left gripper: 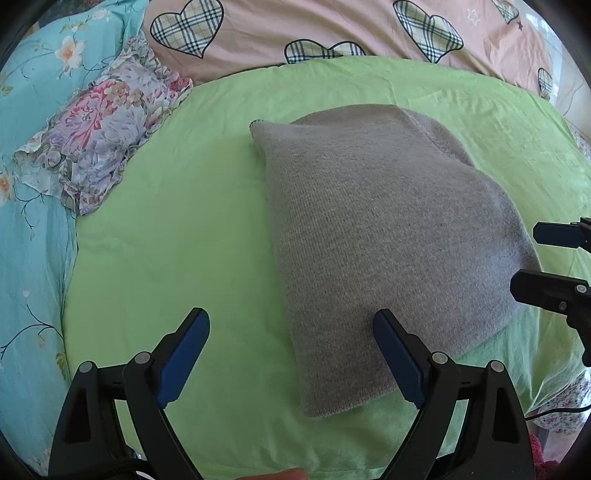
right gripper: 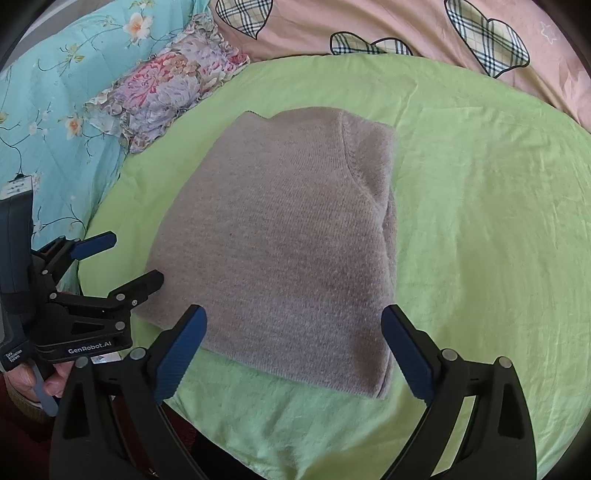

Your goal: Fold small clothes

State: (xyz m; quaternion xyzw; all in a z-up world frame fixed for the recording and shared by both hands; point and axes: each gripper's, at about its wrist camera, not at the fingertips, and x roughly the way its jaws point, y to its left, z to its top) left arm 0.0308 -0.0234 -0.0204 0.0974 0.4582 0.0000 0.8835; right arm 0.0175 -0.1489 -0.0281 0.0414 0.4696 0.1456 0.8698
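A grey knitted garment (left gripper: 384,236) lies folded into a compact stack on the green sheet (left gripper: 184,229); it also shows in the right wrist view (right gripper: 280,251). My left gripper (left gripper: 291,325) is open and empty, just above the garment's near left corner. My right gripper (right gripper: 293,321) is open and empty over the garment's near edge. The right gripper shows at the right edge of the left wrist view (left gripper: 532,258), beside the garment's right side. The left gripper shows at the left of the right wrist view (right gripper: 133,258), open.
A flowered ruffled cloth (left gripper: 99,136) lies at the far left on a turquoise floral quilt (left gripper: 33,221). A pink cover with plaid hearts (left gripper: 332,29) lies behind the green sheet. The sheet's near edge drops off at the bottom.
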